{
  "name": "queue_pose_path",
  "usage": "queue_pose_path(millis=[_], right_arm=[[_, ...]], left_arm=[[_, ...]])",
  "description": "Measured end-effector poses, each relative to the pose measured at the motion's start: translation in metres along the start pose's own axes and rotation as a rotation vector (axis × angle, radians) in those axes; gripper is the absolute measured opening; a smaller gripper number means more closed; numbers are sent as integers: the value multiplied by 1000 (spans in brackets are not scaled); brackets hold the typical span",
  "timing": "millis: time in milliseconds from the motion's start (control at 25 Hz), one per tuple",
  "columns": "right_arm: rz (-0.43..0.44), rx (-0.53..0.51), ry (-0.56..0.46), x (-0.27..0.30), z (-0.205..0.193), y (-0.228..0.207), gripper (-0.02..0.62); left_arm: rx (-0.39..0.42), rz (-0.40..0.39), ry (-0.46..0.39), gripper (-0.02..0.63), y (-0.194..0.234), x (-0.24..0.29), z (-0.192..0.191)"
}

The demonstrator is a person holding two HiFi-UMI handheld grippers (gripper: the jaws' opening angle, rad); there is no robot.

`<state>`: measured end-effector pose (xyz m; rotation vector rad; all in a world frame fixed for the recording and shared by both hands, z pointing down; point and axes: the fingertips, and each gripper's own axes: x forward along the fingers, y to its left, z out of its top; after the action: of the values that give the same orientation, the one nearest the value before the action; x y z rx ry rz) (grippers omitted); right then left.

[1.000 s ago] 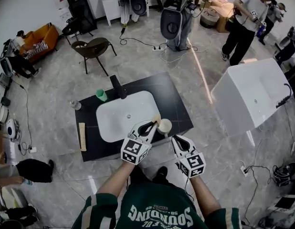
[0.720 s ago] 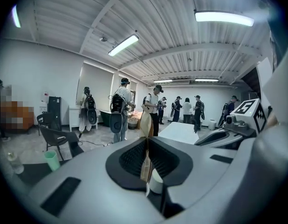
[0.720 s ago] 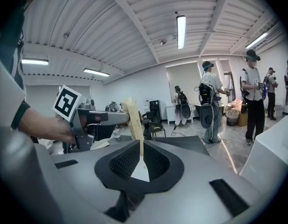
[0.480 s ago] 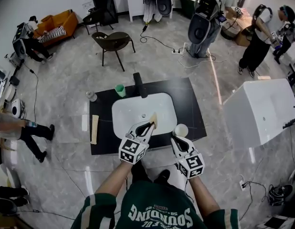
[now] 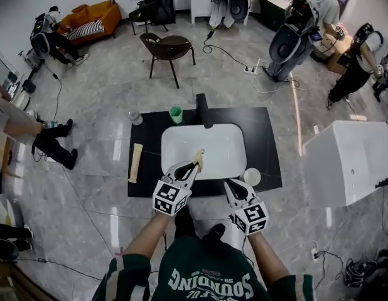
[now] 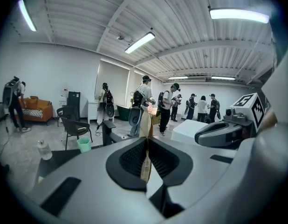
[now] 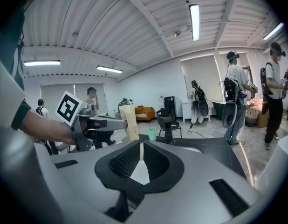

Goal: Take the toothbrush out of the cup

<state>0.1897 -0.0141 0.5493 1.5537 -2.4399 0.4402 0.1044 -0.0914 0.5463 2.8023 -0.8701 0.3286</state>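
The left tongs (image 5: 191,167) are clamped on the toothbrush (image 5: 198,158), a flat tan stick that stands nearly upright between the pads. In the left gripper view it rises out of the closed jaws (image 6: 145,127). It hangs over the front rim of the white sink (image 5: 225,137), at about 6 o'clock of the basin.

A second ago its top end was at the rim of the white cup (image 5: 252,177). Half a second ago it was already clear and over the basin, and it has since drifted further away. The cup has stayed on the black counter (image 5: 147,140), at 4 o'clock of the sink, and now lies at 3 o'clock of the toothbrush, apart from it.

The right tongs (image 5: 232,184) sit at 8 o'clock of the cup, near it but not touching. Their jaws are drawn together with nothing between them, as before.

The tap (image 5: 203,110) stands at 12 o'clock of the sink, and a green cup (image 5: 176,114) at 11 o'clock.
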Motion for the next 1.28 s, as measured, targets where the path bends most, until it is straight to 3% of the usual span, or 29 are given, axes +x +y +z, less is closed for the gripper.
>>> queue_pose_path(millis=[600,1280], right_arm=[[168,-46,45,71,3,56,43],[286,-61,94,132,-3,103,43]], left_arm=[[-66,177,41,23,84,-69,-36],[-124,263,217,21,147,-125,-110]])
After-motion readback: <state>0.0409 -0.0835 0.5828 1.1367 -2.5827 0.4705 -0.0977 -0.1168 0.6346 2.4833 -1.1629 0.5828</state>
